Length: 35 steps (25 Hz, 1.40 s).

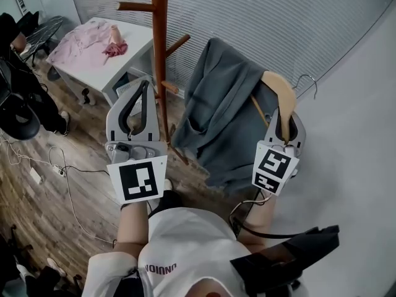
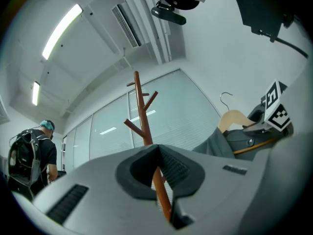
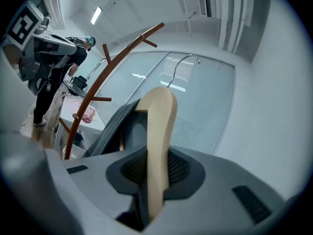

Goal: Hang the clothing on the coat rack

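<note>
A grey garment (image 1: 216,104) hangs on a wooden hanger (image 1: 281,91) with a metal hook (image 1: 307,82). My right gripper (image 1: 285,121) is shut on the hanger's wooden arm (image 3: 159,131), and the garment (image 3: 112,126) drapes off to the left of it. The brown wooden coat rack (image 1: 160,42) stands ahead, between the two grippers, with pegs sticking out at several heights. My left gripper (image 1: 146,86) is raised just left of the rack pole. It is shut with nothing in it, and the rack (image 2: 143,116) shows behind its touching tips (image 2: 157,148).
A white table (image 1: 133,48) at the back left carries pink clothes (image 1: 80,42). A person with a backpack (image 2: 32,155) stands at the far left. Cables (image 1: 55,166) lie on the wooden floor. Blinds cover the windows behind the rack, and a white wall runs along the right.
</note>
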Each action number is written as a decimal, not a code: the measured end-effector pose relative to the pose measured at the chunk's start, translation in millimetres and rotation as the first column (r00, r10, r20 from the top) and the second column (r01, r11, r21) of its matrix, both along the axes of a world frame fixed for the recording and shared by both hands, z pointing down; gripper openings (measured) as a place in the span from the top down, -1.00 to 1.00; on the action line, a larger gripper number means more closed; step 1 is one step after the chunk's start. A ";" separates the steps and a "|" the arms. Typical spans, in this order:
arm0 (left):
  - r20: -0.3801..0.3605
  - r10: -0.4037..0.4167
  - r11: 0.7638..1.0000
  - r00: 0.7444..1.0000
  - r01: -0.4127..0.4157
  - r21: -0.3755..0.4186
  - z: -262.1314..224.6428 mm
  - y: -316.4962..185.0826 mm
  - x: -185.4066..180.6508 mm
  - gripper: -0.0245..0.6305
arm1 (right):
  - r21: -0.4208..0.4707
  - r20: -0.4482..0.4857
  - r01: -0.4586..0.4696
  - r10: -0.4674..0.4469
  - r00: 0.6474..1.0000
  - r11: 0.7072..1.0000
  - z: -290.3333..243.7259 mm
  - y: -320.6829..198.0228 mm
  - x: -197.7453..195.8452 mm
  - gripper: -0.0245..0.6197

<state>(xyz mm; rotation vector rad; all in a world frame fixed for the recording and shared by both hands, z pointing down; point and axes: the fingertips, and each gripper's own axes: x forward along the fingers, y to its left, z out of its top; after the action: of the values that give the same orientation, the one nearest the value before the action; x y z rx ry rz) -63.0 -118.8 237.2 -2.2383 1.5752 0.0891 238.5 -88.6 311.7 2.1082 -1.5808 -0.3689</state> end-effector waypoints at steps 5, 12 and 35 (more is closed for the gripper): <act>-0.008 0.012 0.999 1.000 -0.012 0.038 -14.1 -14.2 2.3 0.89 | -0.001 -0.006 0.011 -0.011 1.000 1.000 -3.8 -7.5 -8.8 0.68; -0.021 0.015 1.000 1.000 -0.014 0.027 -19.1 -52.3 -4.8 0.89 | -0.030 -0.017 0.031 -0.032 0.999 0.999 -1.3 -47.3 -26.1 0.68; -0.048 -0.016 1.000 0.999 0.014 -0.027 -23.9 -103.1 -17.8 0.89 | -0.137 -0.030 0.086 -0.091 0.995 0.987 13.9 -115.2 -63.3 0.68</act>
<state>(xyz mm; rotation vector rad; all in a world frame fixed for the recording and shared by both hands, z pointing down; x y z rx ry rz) -80.8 -221.9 213.3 -2.2604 1.6272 0.1192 175.3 -203.8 325.6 1.9238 -1.6340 -0.3180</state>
